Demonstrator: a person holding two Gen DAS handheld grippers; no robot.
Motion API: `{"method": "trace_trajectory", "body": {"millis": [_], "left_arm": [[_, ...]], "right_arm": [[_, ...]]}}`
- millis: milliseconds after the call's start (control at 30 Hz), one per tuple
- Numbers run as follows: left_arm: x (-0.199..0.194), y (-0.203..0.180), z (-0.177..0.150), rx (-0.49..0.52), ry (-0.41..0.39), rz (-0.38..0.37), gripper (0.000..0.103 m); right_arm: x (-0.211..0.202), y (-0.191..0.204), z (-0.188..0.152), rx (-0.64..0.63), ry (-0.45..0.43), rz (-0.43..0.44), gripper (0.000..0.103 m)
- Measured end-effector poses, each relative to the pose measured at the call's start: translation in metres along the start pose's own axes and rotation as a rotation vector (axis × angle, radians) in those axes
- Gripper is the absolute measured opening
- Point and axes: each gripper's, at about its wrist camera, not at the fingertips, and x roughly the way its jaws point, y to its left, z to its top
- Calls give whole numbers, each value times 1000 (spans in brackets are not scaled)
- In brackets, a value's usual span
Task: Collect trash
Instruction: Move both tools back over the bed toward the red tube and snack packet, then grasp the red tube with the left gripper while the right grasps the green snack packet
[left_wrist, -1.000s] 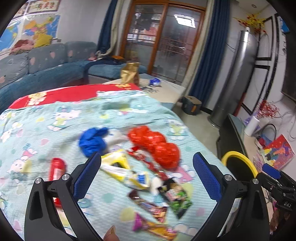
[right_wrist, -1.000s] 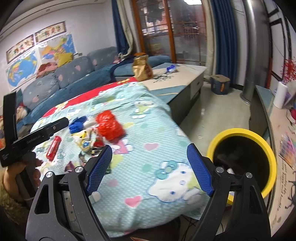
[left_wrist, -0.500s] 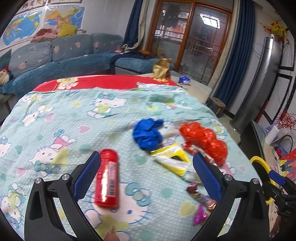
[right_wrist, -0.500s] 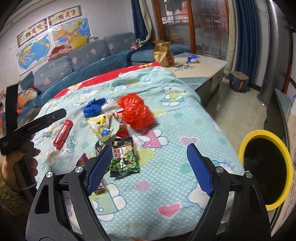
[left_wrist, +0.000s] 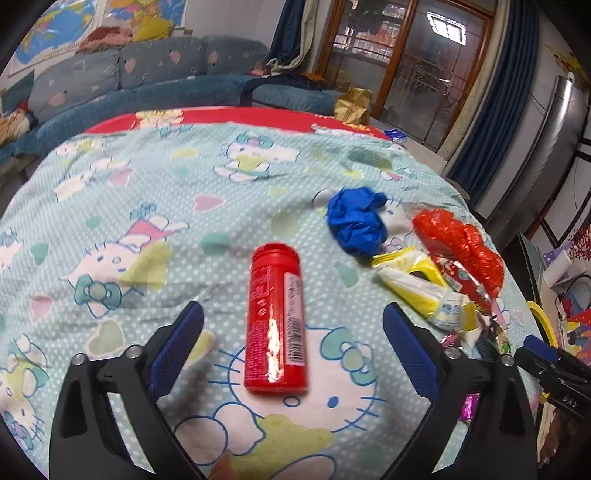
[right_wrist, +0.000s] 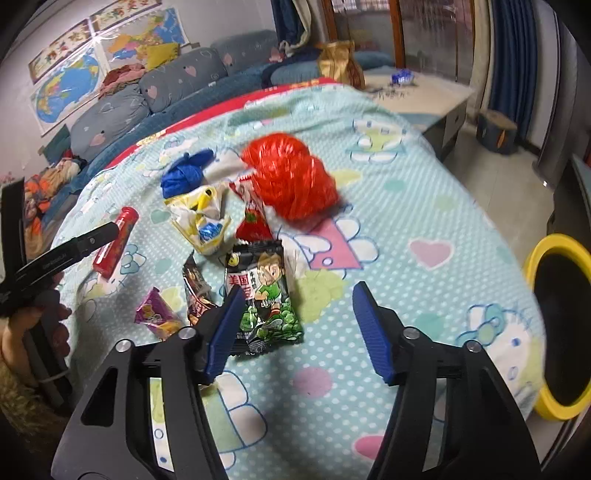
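A red tube-shaped bottle lies on the Hello Kitty cloth, right between the open fingers of my left gripper. It also shows in the right wrist view. My right gripper is open just above a black and green snack packet. Further trash lies close by: a blue crumpled bag, a red crumpled bag, yellow and white wrappers, a purple candy wrapper. A yellow-rimmed bin stands on the floor at the right.
A blue sofa runs behind the table. A low cabinet carries a gold bag. The cloth's right edge drops to the floor beside the bin. The left gripper's body crosses the right wrist view's left side.
My left gripper has swung left and down until the red bottle lies between its fingers. My right gripper has moved forward over the table toward the snack packet. Both stay open.
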Motion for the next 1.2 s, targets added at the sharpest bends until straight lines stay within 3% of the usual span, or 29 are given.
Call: {"method": "trace_trajectory", "body": {"millis": [33,133,333,533,833,1200], "left_arm": [[4,2,-1,-10,15,-1,76],[11,4,-6,-22,45,-12,65],[17,6,-12,-30,60,-18,53],[18,1,-13,-9,62,-24,35],[7,-5,-10,18,48,-70,33],[-31,-41,5,69,-33,-180,33]], "right_arm": [[3,0,-1,-1,8,-7,48],[13,1,-3,-7,35,-4,39],[22,-1,-10,20,43,50,24],[23,9,-17,-48,26,48,16],[5,12,-24,-74,-1,60,2],[-28,2,-21,-31,-68,79,2]]}}
